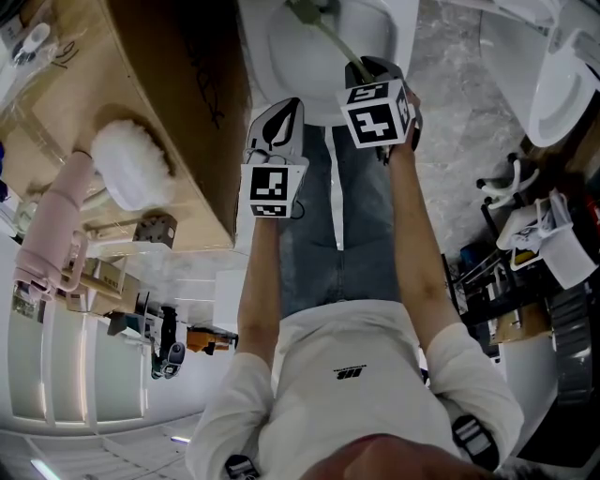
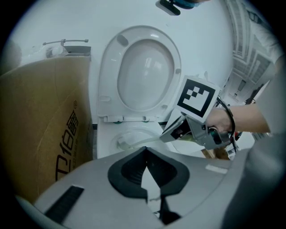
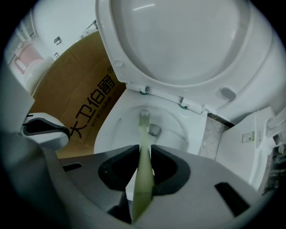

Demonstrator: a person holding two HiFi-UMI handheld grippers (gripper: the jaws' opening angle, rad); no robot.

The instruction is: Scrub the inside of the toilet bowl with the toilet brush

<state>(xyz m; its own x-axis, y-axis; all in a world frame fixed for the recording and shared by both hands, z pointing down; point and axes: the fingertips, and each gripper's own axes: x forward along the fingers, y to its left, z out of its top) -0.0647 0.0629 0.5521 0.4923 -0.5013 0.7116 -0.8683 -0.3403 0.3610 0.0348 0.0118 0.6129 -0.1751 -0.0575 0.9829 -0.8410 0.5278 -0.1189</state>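
Observation:
A white toilet bowl [image 3: 176, 127] stands with its lid [image 3: 178, 40] raised. My right gripper [image 3: 144, 167] is shut on the pale green toilet brush [image 3: 144, 152], whose handle runs forward between the jaws; the bristle head [image 3: 144, 117] is down inside the bowl near the drain. In the head view the right gripper [image 1: 361, 70] is held over the bowl [image 1: 281, 47], and the brush [image 1: 323, 28] slants into it. My left gripper [image 2: 146, 172] hovers shut and empty in front of the bowl [image 2: 105, 145], to the left of the right one. The left gripper [image 1: 274, 131] is near the bowl's front rim.
A large brown cardboard box [image 1: 178, 84] stands close against the toilet's left side. A pink dispenser [image 1: 52, 220] and a white fluffy thing [image 1: 131, 159] lie beyond it. Another white fixture [image 1: 553, 84] and a cluttered rack [image 1: 525, 244] are to the right, over marble-pattern floor [image 1: 450, 141].

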